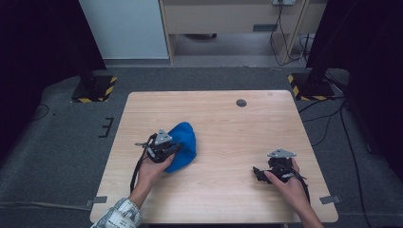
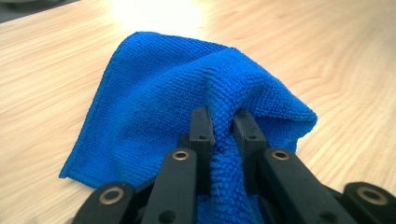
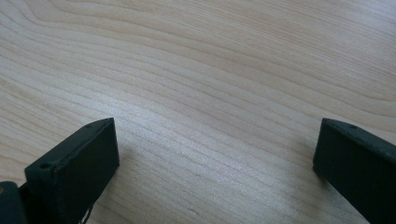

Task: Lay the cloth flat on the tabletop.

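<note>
My left gripper (image 2: 222, 122) has its jaws pinched nearly together on a ridge of the blue cloth (image 2: 177, 93). In the left gripper view the fold rises up between the two black tips and bulges over them, so the hold looks firm. From the pinch the cloth spreads away from me and to the left, sloping down to the table (image 2: 336, 56), with one corner lying flat at the near left. The right side of the cloth is bunched into a rounded lump just past the jaws.

In the high view the left gripper (image 1: 167, 148) sits at the near-left edge of the cloth (image 1: 185, 142), whose longer run points away from me toward the far side of the table (image 1: 228, 128), left of the middle.

My right gripper (image 3: 215, 144) has its jaws spread wide, with nothing between them but bare wood. In the high view it (image 1: 260, 174) rests near the front right of the table, well apart from the cloth, jaws pointing left toward it.

The relation that counts is this: the cloth lies to the left of my free jaws, and its loose far corner lies beyond my left hand. I judge the right gripper must cross leftward and forward to reach a free edge, while the left one keeps the pinch.
</note>
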The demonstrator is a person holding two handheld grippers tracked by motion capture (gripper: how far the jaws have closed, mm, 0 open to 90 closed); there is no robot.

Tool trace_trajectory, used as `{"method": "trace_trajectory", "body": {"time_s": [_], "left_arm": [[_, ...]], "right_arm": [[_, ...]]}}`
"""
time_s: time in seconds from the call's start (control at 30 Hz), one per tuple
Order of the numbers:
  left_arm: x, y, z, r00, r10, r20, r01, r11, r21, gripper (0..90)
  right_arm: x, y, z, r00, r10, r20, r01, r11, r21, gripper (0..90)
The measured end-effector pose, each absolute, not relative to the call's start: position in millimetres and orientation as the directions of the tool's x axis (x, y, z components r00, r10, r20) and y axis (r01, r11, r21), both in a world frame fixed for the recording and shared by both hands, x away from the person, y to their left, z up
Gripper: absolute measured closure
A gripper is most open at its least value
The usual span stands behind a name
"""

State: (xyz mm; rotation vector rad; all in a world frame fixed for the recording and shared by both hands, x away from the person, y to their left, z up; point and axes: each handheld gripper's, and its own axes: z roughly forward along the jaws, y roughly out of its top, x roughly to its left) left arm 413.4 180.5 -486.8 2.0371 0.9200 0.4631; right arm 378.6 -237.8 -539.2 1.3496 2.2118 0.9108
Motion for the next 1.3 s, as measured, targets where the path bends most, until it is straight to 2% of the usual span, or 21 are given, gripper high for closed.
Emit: {"method": "trace_trajectory", "body": {"time_s": [0.23,0.37,0.43,0.5,0.57,0.63,0.67,0.7,0.73,0.77,0.8,0.83,1.0,1.3], "left_arm": [[415,133,-481,0.741,0.671,0.025,0.379,-0.449,0.809,80.1],[417,119,-479,0.759,0.65,0.017,0.369,-0.452,0.812,80.1],[417,112,-478,0.776,0.631,-0.006,0.369,-0.446,0.815,80.1],[415,105,-478,0.792,0.611,-0.016,0.364,-0.451,0.815,80.0],[412,97,-481,0.82,0.572,-0.019,0.35,-0.475,0.807,79.4],[408,91,-484,0.835,0.551,0.01,0.325,-0.506,0.799,72.4],[406,91,-484,0.825,0.565,0.016,0.322,-0.494,0.808,59.0],[406,92,-484,0.819,0.574,-0.004,0.334,-0.471,0.817,40.1],[405,93,-484,0.819,0.574,-0.02,0.343,-0.461,0.819,35.8],[403,94,-483,0.823,0.567,-0.028,0.344,-0.458,0.82,35.8],[400,97,-481,0.827,0.562,-0.024,0.332,-0.454,0.826,32.2],[398,98,-481,0.826,0.563,-0.023,0.332,-0.453,0.828,26.4],[389,115,-477,0.789,0.612,-0.057,0.37,-0.4,0.838,24.4],[381,149,-490,0.724,0.685,-0.079,0.435,-0.365,0.823,27.5]], "right_arm": [[379,-237,-539,-0.459,0.889,0.005,0.634,0.323,0.703,0.5],[379,-238,-539,-0.459,0.888,0.008,0.635,0.322,0.702,0.8],[379,-238,-539,-0.463,0.886,0.008,0.633,0.325,0.703,2.6],[379,-240,-535,-0.482,0.876,0.013,0.631,0.337,0.698,10.6],[380,-240,-534,-0.488,0.872,0.019,0.631,0.338,0.698,12.2],[379,-239,-527,-0.504,0.863,0.004,0.599,0.347,0.722,17.4],[378,-236,-522,-0.522,0.853,-0.003,0.578,0.355,0.735,20.1],[378,-230,-512,-0.537,0.843,-0.021,0.542,0.364,0.757,25.6],[379,-228,-509,-0.551,0.833,-0.035,0.522,0.377,0.765,27.8],[379,-228,-509,-0.551,0.833,-0.035,0.522,0.377,0.765,27.8],[379,-223,-504,-0.555,0.831,-0.028,0.513,0.369,0.775,31.3],[382,-213,-497,-0.585,0.81,-0.03,0.482,0.377,0.791,39.5],[397,-189,-490,-0.635,0.771,-0.046,0.438,0.408,0.801,53.2],[429,-156,-489,-0.694,0.72,-0.011,0.425,0.422,0.801,66.4]]}}
